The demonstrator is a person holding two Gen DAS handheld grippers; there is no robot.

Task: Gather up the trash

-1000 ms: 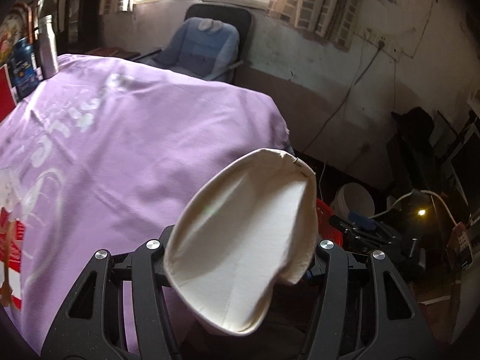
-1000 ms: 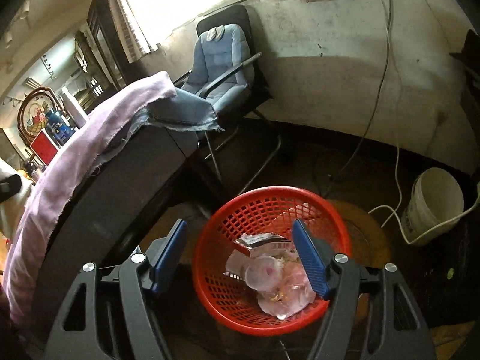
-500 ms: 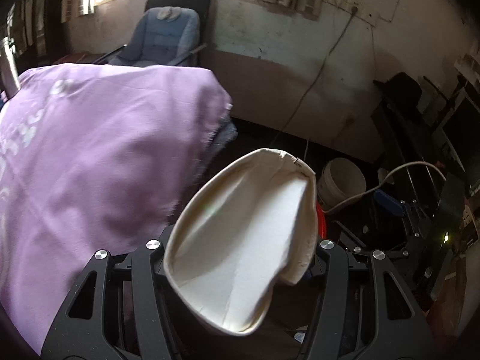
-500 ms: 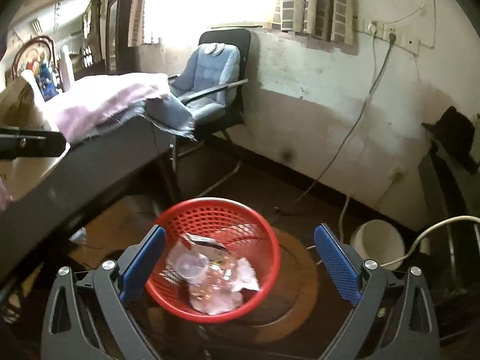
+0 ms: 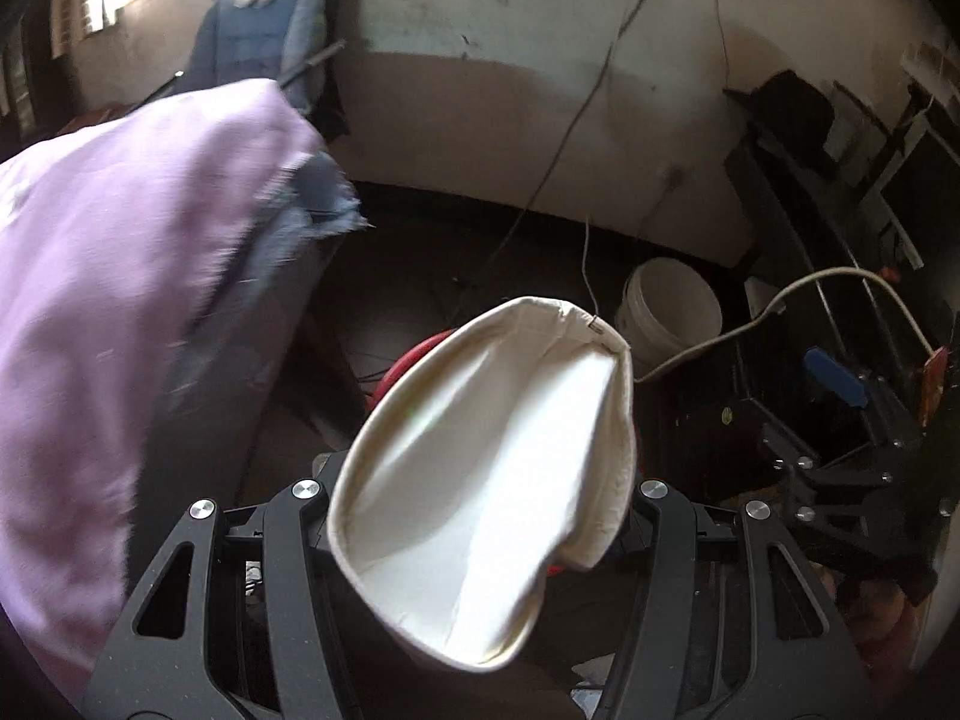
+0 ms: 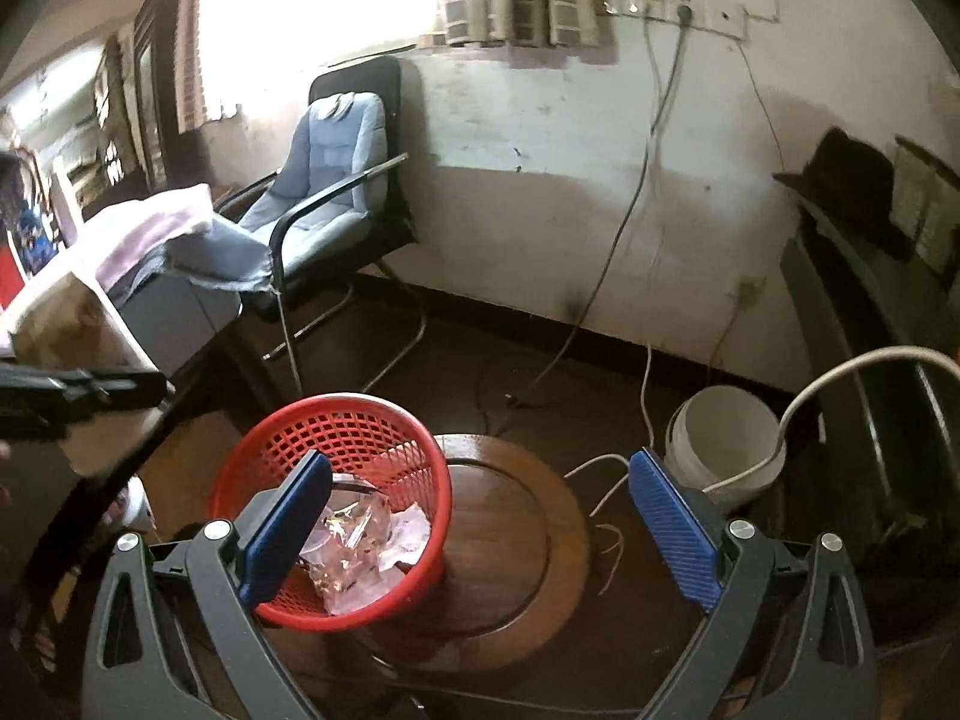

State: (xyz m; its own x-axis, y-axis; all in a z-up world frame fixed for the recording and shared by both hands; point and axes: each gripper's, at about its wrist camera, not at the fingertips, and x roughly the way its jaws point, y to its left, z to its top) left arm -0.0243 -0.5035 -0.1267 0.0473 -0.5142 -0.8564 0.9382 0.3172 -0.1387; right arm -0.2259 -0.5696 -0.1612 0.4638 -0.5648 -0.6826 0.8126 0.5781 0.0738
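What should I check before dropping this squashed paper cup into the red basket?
1. Squashed paper cup clamped in left hand-held gripper: ok.
2. Red basket upright on the floor: ok.
3. Room left above the trash in it: ok.
4. Right hand-held gripper open and empty: ok.
5. Cup directly over the basket mouth: cannot tell; the cup hides most of the rim.

Dark floor (image 6: 492, 372) — red basket (image 6: 336, 438), white bucket (image 6: 723, 444)
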